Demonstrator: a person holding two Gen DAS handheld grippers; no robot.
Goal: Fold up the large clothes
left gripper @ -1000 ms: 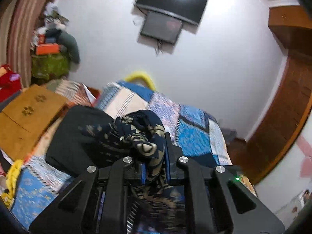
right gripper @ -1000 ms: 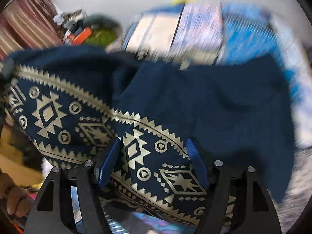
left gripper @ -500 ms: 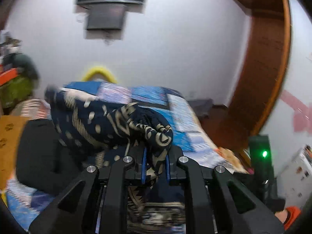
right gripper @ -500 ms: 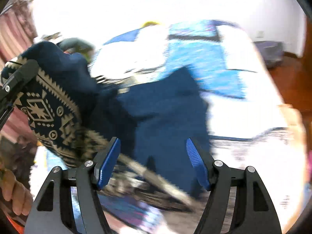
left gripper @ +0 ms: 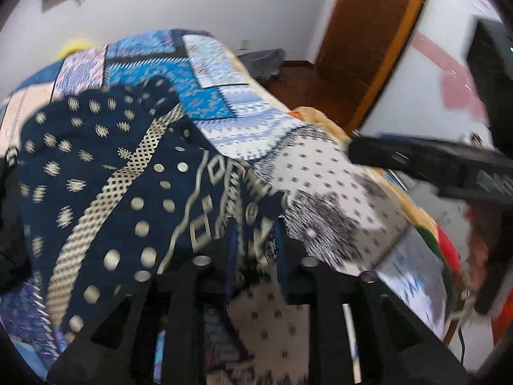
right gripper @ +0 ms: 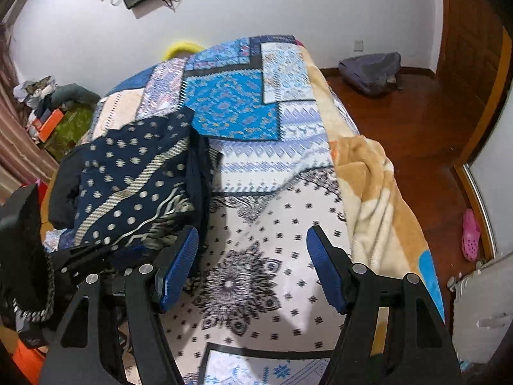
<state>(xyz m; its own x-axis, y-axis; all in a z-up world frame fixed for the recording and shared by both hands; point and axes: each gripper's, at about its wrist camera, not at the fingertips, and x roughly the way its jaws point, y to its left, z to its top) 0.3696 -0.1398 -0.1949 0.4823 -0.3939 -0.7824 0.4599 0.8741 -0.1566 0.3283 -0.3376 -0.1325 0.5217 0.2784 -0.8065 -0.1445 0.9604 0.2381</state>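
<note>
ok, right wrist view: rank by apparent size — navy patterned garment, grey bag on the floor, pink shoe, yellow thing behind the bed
1. Navy patterned garment, largest, though it lies nearest the camera.
2. Grey bag.
3. Pink shoe and yellow thing: too alike to rank; the yellow one is partly hidden by the bed.

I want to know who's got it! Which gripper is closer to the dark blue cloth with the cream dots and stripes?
Left. The left gripper has a corner of the dark blue patterned cloth between its just-opening jaws. The right gripper hangs open over the bedspread, cloth at its left.
</note>
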